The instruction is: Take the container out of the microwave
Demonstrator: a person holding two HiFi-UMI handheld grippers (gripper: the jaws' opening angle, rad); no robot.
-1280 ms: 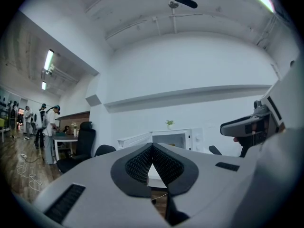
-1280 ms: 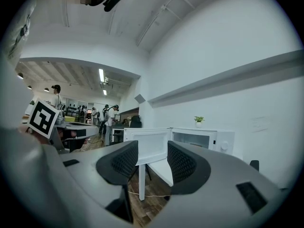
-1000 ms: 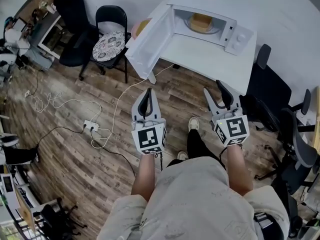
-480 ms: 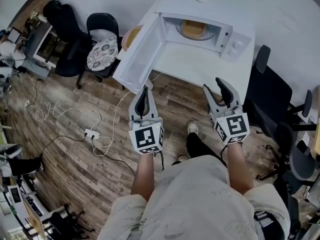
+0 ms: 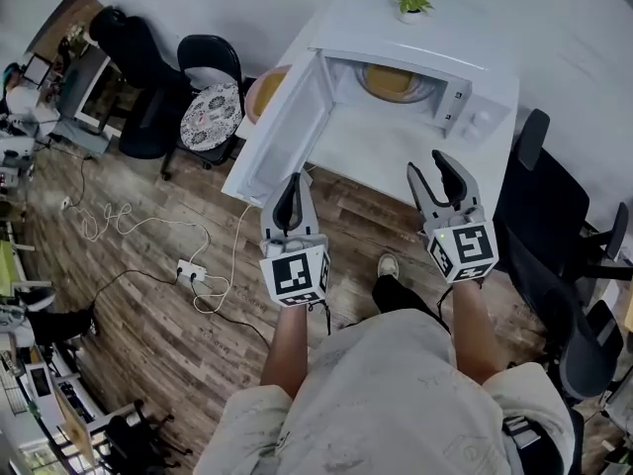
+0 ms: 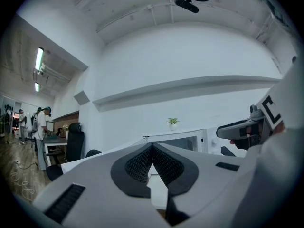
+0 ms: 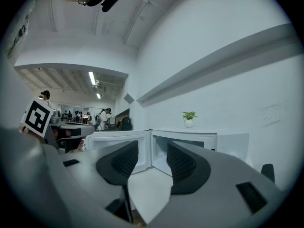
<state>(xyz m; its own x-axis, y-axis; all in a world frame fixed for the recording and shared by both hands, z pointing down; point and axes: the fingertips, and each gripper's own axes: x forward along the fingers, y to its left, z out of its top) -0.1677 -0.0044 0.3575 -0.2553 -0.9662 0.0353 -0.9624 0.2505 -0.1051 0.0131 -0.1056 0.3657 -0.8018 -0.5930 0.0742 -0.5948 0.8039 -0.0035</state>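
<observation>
The white microwave (image 5: 465,77) stands on a white table (image 5: 396,142), its door (image 5: 282,127) swung wide open to the left. Inside, a tan container (image 5: 389,80) rests on the glass turntable. My left gripper (image 5: 288,194) is shut, with nothing between its pads, held just short of the door's lower edge. My right gripper (image 5: 436,181) is open and empty, over the table's front edge. In the right gripper view the microwave cavity (image 7: 183,151) shows between the jaws; the left gripper view shows the microwave (image 6: 183,141) beyond the closed tips.
A small potted plant (image 5: 410,3) sits on top of the microwave. Black chairs (image 5: 213,92) stand left of the table, another chair (image 5: 539,201) at its right. Cables and a power strip (image 5: 193,270) lie on the wood floor. People stand far off (image 6: 40,122).
The view has closed in on the microwave. Both grippers have come nearer to the table and the open door; their jaws look unchanged.
</observation>
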